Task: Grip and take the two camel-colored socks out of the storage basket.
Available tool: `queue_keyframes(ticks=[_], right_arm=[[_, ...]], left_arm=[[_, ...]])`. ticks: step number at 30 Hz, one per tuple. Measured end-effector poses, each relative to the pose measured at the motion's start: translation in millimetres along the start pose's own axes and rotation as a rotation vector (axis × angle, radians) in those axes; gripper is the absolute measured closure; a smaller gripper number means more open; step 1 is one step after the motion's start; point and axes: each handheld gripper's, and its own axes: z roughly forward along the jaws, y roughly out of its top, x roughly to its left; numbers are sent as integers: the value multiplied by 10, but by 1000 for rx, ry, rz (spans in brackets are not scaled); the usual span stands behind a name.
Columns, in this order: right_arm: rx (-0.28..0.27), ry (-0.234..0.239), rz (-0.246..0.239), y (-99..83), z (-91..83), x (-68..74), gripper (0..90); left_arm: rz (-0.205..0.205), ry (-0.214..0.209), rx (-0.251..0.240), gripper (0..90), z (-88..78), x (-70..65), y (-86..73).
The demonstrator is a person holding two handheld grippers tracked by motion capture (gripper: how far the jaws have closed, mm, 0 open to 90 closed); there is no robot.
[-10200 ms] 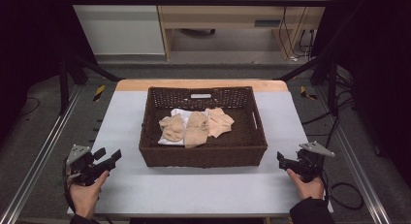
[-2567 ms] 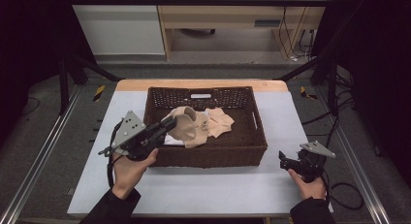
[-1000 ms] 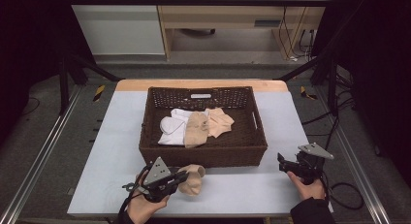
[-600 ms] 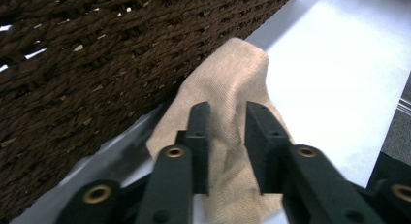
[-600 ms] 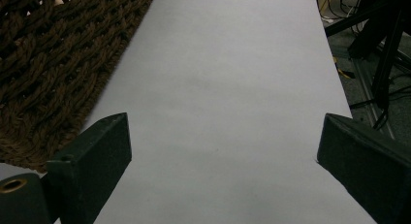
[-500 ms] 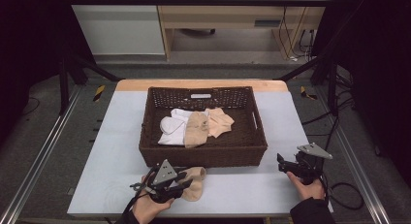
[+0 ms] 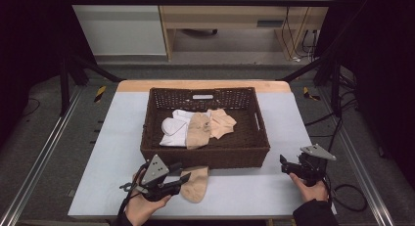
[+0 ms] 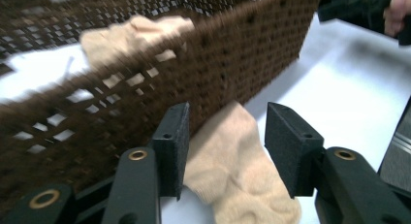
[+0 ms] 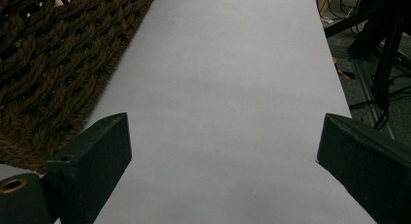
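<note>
A beige sock lies flat on the white table in front of the brown wicker basket. My left gripper is just left of it, and its jaws have just been opening. In the left gripper view the beige sock lies on the table between and below the spread pads, which do not press on it. The basket holds a white sock and two more beige socks. My right gripper rests open on the table at the right, with bare table between its jaws.
The basket wall rises close in front of the left gripper. The basket corner lies left of the right gripper. The table's front edge is near both hands. Dark frame rails run along both table sides.
The left gripper carried a beige sock out of the basket to the table's front, set it down and opened its jaws, lifting a little. The right gripper has not moved.
</note>
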Motion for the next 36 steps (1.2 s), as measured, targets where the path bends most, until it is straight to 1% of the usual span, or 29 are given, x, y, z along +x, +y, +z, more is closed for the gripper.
queue_keyframes(ticks=[3, 5, 6, 9, 10, 13, 16, 17, 18, 21, 22, 24, 25, 26, 27, 29, 30, 31, 32, 33, 34, 35, 36], right_arm=[[-1, -2, 1, 1, 4, -4, 55], [0, -3, 2, 1, 5, -4, 54], [0, -3, 2, 1, 5, -4, 54], [-6, -4, -1, 1, 3, 2, 54], [-6, -4, -1, 1, 2, 2, 54], [-10, -6, 5, 4, 0, -5, 53], [-14, -9, 7, 5, 2, -11, 53], [-15, -9, 8, 8, 2, -14, 52], [-17, -10, 9, 9, 3, -15, 52], [-20, -10, 9, 21, 2, -16, 52], [-20, -10, 9, 21, 2, -16, 52], [-22, -10, 16, 26, 2, -18, 52], [-22, -10, 14, 26, 4, -20, 52], [-22, -10, 14, 26, 4, -20, 52], [-25, -12, 11, 29, 6, -25, 52], [-27, -11, 17, 34, 3, -30, 50], [-28, -11, 17, 35, 3, -32, 50], [-29, -12, 17, 36, 4, -33, 50], [-29, -12, 17, 36, 3, -31, 50], [-29, -12, 17, 37, 2, -30, 50], [-29, -12, 17, 37, 2, -30, 50], [-31, -13, 16, 40, 3, -31, 50], [-31, -13, 16, 40, 3, -31, 50]], left_arm=[[-10, 14, -41, 491, -79, 48, 95], [-12, 20, -57, 488, -110, 59, 148], [-12, 20, -57, 486, -110, 59, 148], [-7, 29, -82, 476, -147, 66, 223], [-10, 39, -95, 473, -166, 74, 249], [-12, 49, -99, 458, -180, 92, 264], [-28, 65, -102, 450, -183, 149, 295], [-43, 75, -107, 445, -172, 201, 336], [-49, 78, -112, 442, -162, 228, 363], [-62, 99, -127, 432, -118, 318, 475], [-62, 99, -127, 429, -118, 318, 475], [-69, 114, -133, 425, -73, 376, 569], [-68, 131, -138, 425, -33, 425, 671], [-68, 131, -138, 423, -33, 425, 671], [-67, 138, -146, 422, -1, 462, 772], [-67, 147, -154, 419, 28, 492, 866], [-67, 147, -154, 417, 28, 492, 866], [-80, 155, -165, 415, 57, 522, 948], [-80, 155, -165, 413, 57, 522, 948], [-85, 168, -176, 413, 89, 556, 1024], [-85, 168, -176, 411, 89, 556, 1024], [-92, 181, -182, 409, 122, 596, 1094], [-92, 181, -182, 407, 122, 596, 1094]])
